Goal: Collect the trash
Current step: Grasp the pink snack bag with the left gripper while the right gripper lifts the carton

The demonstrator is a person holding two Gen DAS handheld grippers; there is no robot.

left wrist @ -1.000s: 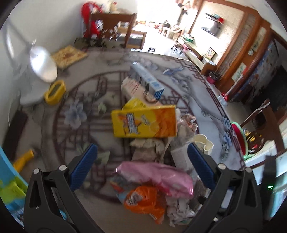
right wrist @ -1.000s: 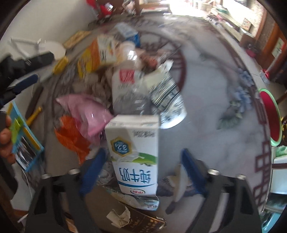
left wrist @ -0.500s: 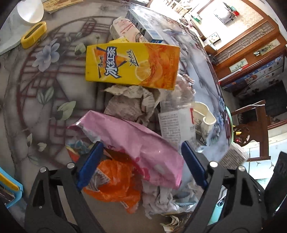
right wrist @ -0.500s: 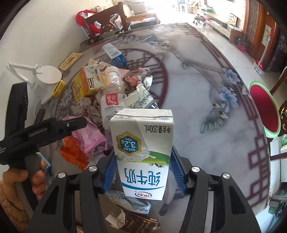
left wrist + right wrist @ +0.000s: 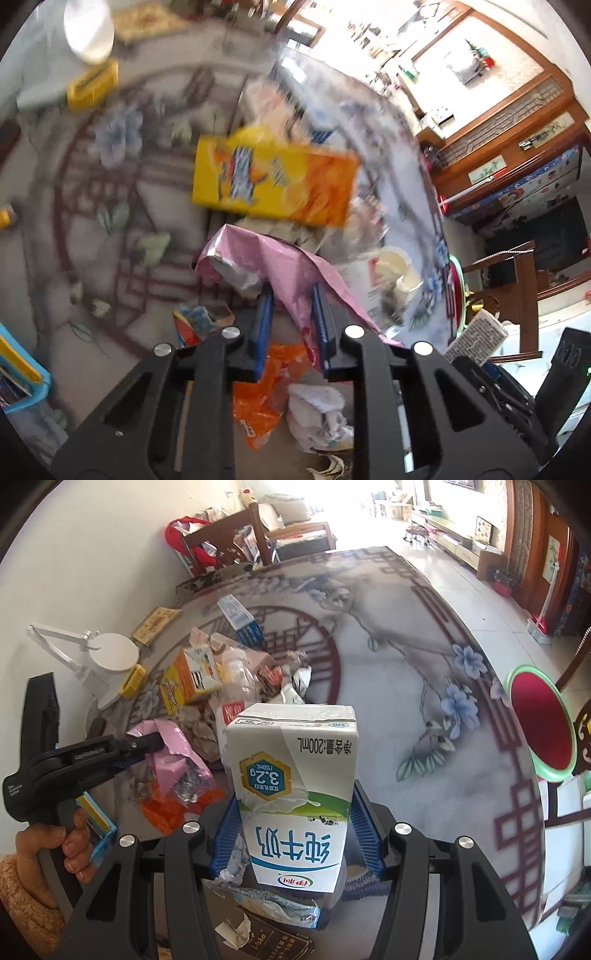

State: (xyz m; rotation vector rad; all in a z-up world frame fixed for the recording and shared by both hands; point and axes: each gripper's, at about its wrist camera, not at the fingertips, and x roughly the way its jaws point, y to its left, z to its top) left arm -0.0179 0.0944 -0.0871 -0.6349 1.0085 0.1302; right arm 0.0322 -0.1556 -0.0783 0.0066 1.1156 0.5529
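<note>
At far left of the right wrist view, left gripper (image 5: 147, 744) clamped on crinkled pink plastic wrapper (image 5: 173, 755), jaws closed on its upper edge. Below that, crumpled orange plastic bag (image 5: 162, 812) on the patterned round surface (image 5: 388, 701). Upper left of centre, yellow-orange drink carton (image 5: 188, 679) lying in the litter pile. At lower centre, right gripper (image 5: 295, 834) gripping white-and-green milk carton (image 5: 293, 794), blue pads against both sides, carton upside down.
</note>
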